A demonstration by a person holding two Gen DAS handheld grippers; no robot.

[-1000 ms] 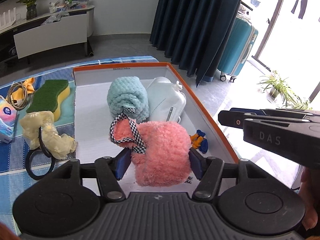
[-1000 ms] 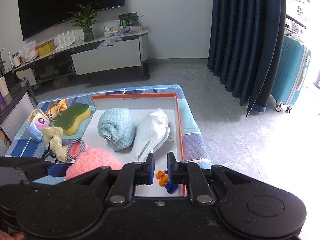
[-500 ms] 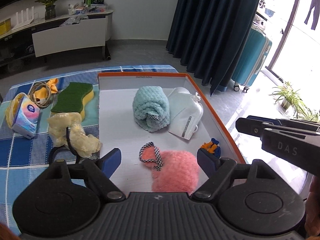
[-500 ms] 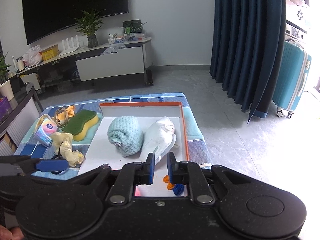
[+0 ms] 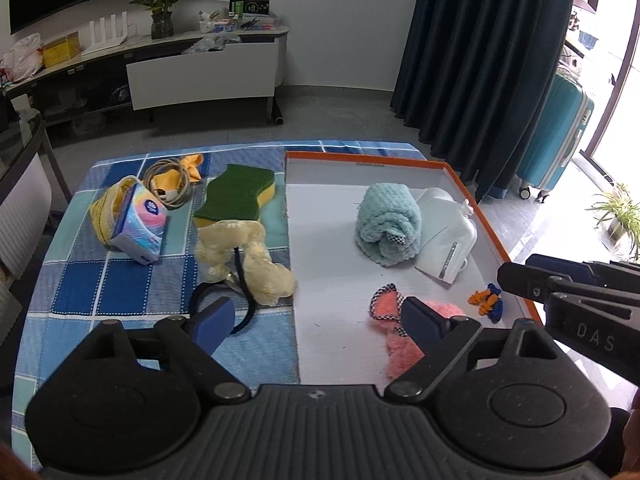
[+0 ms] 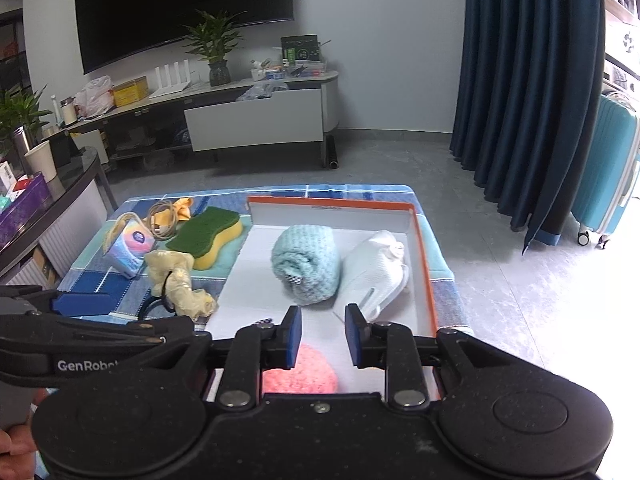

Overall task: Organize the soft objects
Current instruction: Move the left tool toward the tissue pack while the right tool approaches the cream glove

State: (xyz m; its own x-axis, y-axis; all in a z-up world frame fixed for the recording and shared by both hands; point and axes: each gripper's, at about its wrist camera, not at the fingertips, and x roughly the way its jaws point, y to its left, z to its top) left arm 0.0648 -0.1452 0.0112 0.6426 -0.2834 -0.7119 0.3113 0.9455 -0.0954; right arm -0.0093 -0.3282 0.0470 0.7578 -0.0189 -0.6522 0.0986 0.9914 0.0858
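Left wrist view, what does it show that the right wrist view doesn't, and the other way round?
Only the left wrist view shows the orange and blue toy in the tray and the pink towel's checked trim. Only the right wrist view shows the paper cup on the side table. Both show the tray, teal towel, white mask and sponge.

Daylight is pouring in from the right side of both views, blowing out the window area (image 5: pixel 616 80) and the floor (image 6: pixel 560 300) to near white. The room's left side is sitting dimmer, and the television (image 6: pixel 180 8) is reading as flat black. Fisheye bending is curving the curtain (image 6: pixel 532 80) and darkening the corners. The nearest claw housings are looking slightly soft, possibly out of focus. Shadows on the bench (image 5: pixel 120 280) are staying faint.
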